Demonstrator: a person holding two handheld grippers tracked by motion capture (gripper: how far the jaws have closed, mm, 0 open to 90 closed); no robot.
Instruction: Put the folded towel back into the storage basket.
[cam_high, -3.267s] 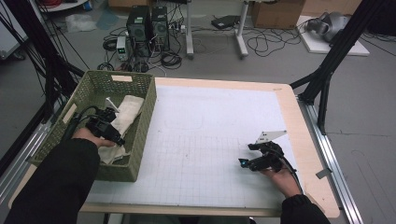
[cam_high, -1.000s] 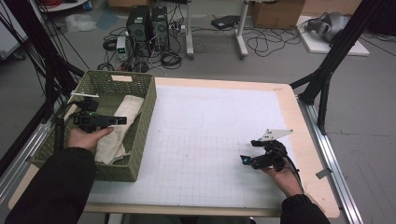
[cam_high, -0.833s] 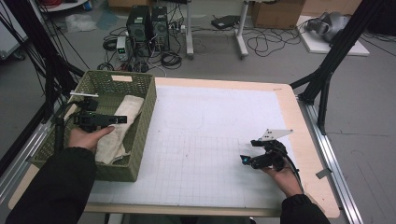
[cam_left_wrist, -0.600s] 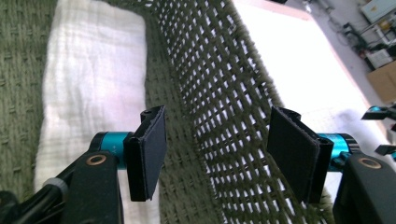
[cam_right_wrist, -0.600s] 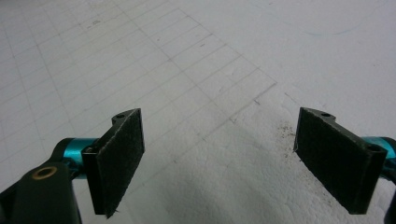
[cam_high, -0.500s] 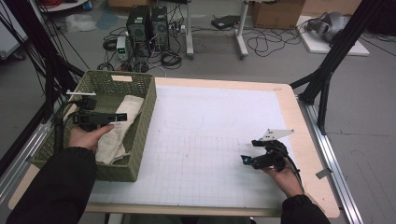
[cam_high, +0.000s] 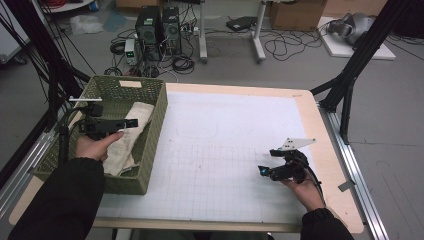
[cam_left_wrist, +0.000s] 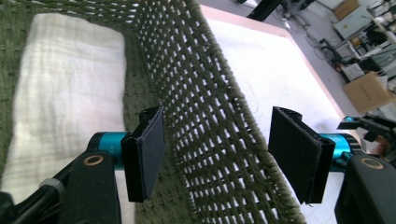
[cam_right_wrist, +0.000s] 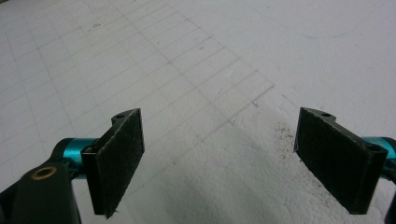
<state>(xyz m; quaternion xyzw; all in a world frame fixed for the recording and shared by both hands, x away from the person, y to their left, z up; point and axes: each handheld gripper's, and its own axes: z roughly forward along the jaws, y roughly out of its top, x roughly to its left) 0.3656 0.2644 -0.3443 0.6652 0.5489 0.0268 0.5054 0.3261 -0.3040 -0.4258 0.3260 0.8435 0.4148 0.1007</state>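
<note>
While the right gripper (cam_high: 265, 171) rests low over the white gridded mat (cam_high: 225, 150) near the table's front right corner, its jaws stand wide apart with nothing between them, and the right gripper view shows bare mat with a few dark specks beneath the pads. Across the table, the left gripper (cam_high: 131, 122) is held in the person's left hand (cam_high: 95, 146) above the green woven basket (cam_high: 150, 90) at the table's left edge. Its jaws are released and grasp nothing; in the left gripper view the basket's right wall (cam_left_wrist: 210, 116) runs up between the two pads, one pad on the inside and one on the outside, and neither presses on the weave. A folded white cloth (cam_high: 127, 137) lies flat on the basket's floor, beneath and just beyond the left gripper. Past the table, computer towers (cam_high: 159, 25) and loose cables sit on the floor.
</note>
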